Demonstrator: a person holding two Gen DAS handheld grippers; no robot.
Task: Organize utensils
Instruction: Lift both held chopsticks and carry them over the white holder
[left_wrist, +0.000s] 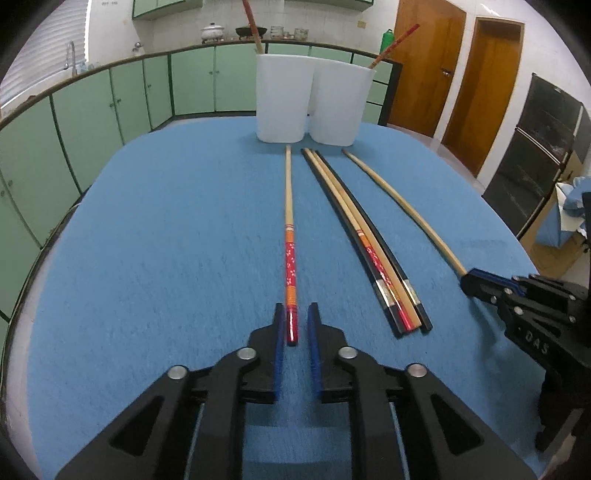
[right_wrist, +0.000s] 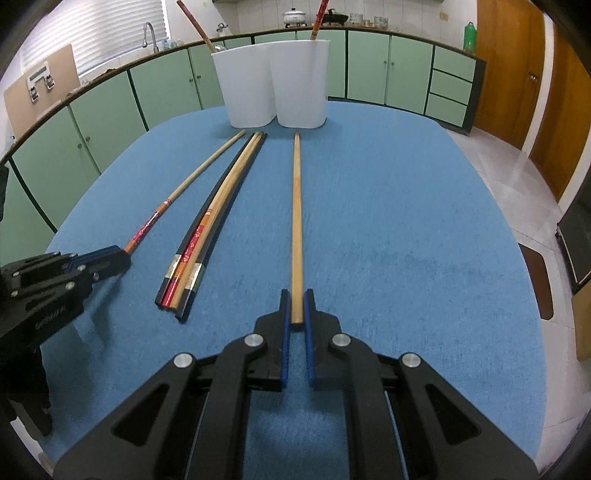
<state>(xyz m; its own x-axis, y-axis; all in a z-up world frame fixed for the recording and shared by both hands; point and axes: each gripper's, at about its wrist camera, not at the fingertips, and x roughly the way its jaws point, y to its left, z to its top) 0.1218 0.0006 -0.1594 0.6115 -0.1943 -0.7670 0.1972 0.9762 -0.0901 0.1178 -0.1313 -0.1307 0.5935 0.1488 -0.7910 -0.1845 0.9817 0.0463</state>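
A red-patterned chopstick lies on the blue tabletop, pointing at two white cups. Its thick end sits between the fingers of my left gripper, which is open, with a gap beside the right pad. My right gripper is shut on the thick end of a plain wooden chopstick, which also rests on the cloth. Between the two lies a bundle of several chopsticks, black, plain and red-patterned. Each white cup holds one upright chopstick.
Green cabinets run behind the table with a sink tap and pots on the counter. Wooden doors and a black oven unit stand to the right. A cardboard box with blue cloth sits near the table's right edge.
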